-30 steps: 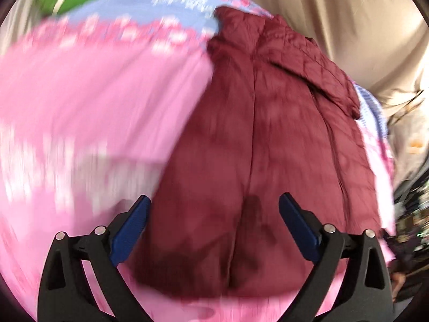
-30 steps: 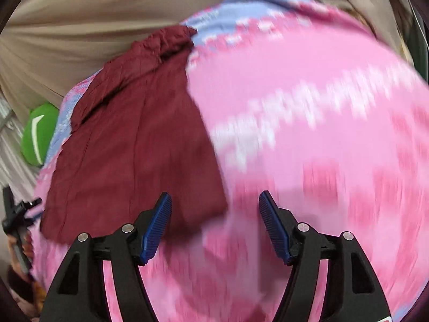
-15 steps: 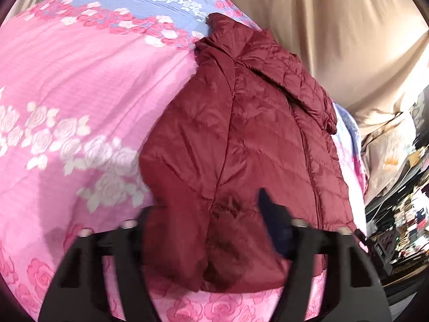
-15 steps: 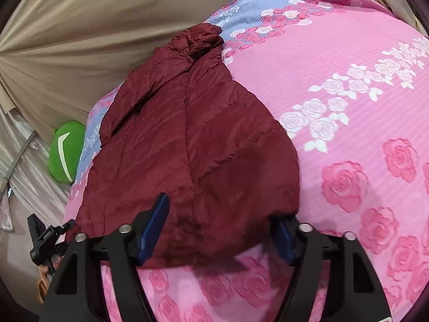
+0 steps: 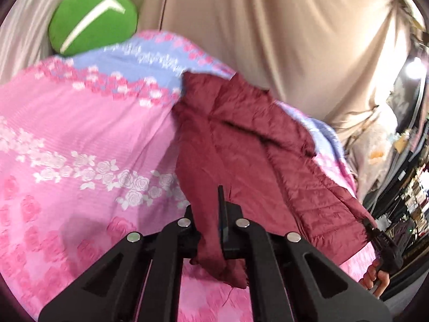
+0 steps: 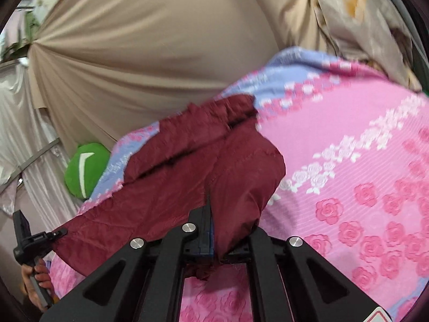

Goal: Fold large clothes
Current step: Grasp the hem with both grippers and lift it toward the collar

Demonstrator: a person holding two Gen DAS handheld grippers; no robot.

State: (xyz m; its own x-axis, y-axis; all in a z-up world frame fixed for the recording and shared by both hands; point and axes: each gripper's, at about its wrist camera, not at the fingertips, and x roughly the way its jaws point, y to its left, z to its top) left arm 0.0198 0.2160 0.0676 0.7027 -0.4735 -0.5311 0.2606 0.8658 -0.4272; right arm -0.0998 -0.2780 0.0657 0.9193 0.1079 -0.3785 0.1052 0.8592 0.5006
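Gripping the maroon quilted jacket (image 5: 257,161) at its near hem with both tools: left gripper (image 5: 211,230) is pinched tight on one hem corner, right gripper (image 6: 214,238) likewise on the other corner, fabric bunched between the closed jaws in each wrist view. Hem is lifted off the bed (image 5: 80,147); rest of the jacket lies across the bed toward the far edge, collar end farthest. Bedspread (image 6: 362,174) is pink with rose print, with a white flower band and a blue-lilac strip along the far edge. Green cushion (image 5: 93,18) with a white stripe sits at the bed's far left corner. Beige curtain (image 6: 161,53) hangs behind the bed. Cluttered shelves (image 5: 410,187), blurred, sit off the right side.
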